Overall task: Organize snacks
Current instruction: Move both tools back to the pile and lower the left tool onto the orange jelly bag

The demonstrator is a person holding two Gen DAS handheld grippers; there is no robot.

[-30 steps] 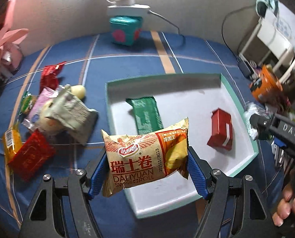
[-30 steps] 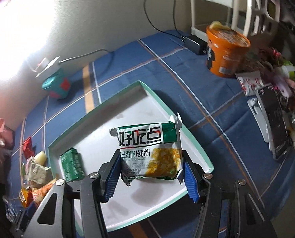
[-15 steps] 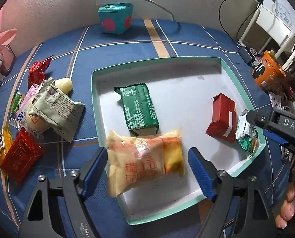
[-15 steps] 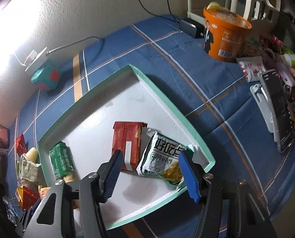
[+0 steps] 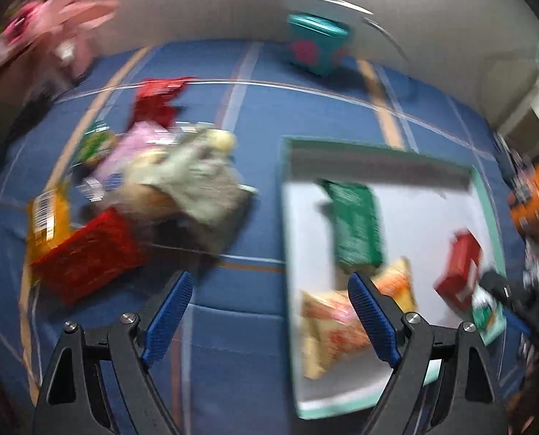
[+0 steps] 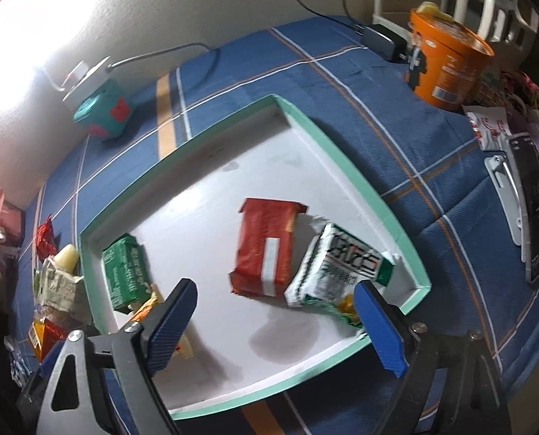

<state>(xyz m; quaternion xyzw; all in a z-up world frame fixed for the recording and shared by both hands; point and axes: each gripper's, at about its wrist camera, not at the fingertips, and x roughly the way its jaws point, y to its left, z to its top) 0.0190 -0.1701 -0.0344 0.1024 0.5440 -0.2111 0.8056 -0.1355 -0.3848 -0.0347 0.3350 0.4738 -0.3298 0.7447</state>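
Observation:
The green-rimmed white tray [image 6: 342, 166] holds a green packet [image 6: 124, 272], a red packet [image 6: 266, 246] and a white-and-green cracker packet [image 6: 342, 264] lying in its near right corner. My right gripper [image 6: 275, 290] hovers over the tray's front. Its jaws are opening, with nothing between them. In the blurred left wrist view, the yellow swiss roll packet [image 5: 342, 322] lies in the tray [image 5: 378, 148], partly behind the right finger. My left gripper [image 5: 267, 282] is over the blue cloth left of the tray, jaws opening and empty. A pile of loose snacks [image 5: 182, 188] lies ahead on the left.
A teal cube box [image 6: 103, 112] under a power strip stands by the back wall. Right of the tray are an orange noodle cup [image 6: 447, 69], a phone on a stand [image 6: 530, 199] and clutter. Pink items sit at the far left.
Both grippers let go: the swiss roll and the cracker packet dropped into the tray. My left gripper swung left off the tray towards the loose pile. The right jaws spread wide.

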